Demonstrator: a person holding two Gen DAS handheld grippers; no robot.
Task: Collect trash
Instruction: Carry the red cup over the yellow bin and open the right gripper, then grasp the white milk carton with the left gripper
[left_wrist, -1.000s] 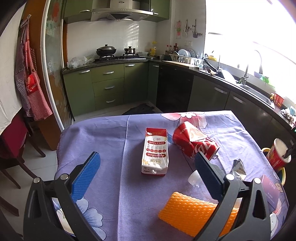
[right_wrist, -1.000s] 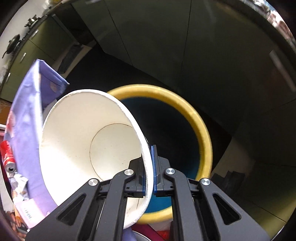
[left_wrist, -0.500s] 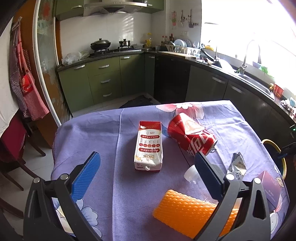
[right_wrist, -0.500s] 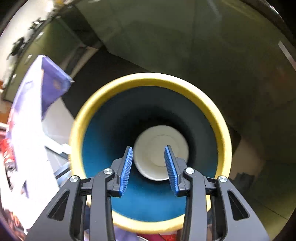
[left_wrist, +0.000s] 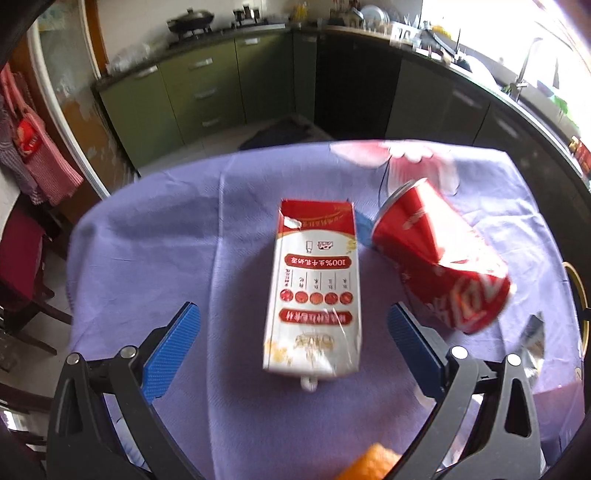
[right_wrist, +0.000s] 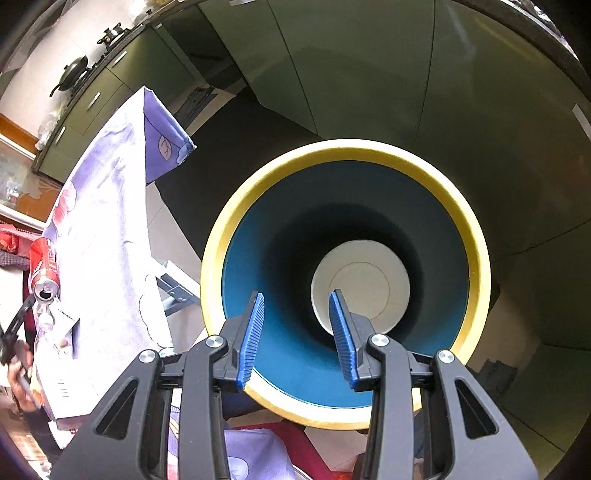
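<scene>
A red and white milk carton (left_wrist: 314, 291) lies flat on the purple tablecloth (left_wrist: 166, 240), between the jaws of my open left gripper (left_wrist: 291, 332), which hovers just above it. A crushed red cola can (left_wrist: 439, 266) lies to its right; it also shows in the right wrist view (right_wrist: 43, 269). My right gripper (right_wrist: 297, 325) is open and empty above the yellow-rimmed blue bin (right_wrist: 476, 243). A white paper cup (right_wrist: 362, 284) lies at the bin's bottom.
A crumpled foil wrapper (left_wrist: 532, 343) lies at the table's right edge. An orange sponge (left_wrist: 373, 461) peeks in at the near edge. The bin's rim (left_wrist: 581, 295) shows beside the table. Green kitchen cabinets (left_wrist: 207, 85) stand beyond. A dark red chair (left_wrist: 18, 254) stands at left.
My right gripper opened and let the paper cup drop into the bin. My left gripper moved forward and down over the milk carton, jaws still open.
</scene>
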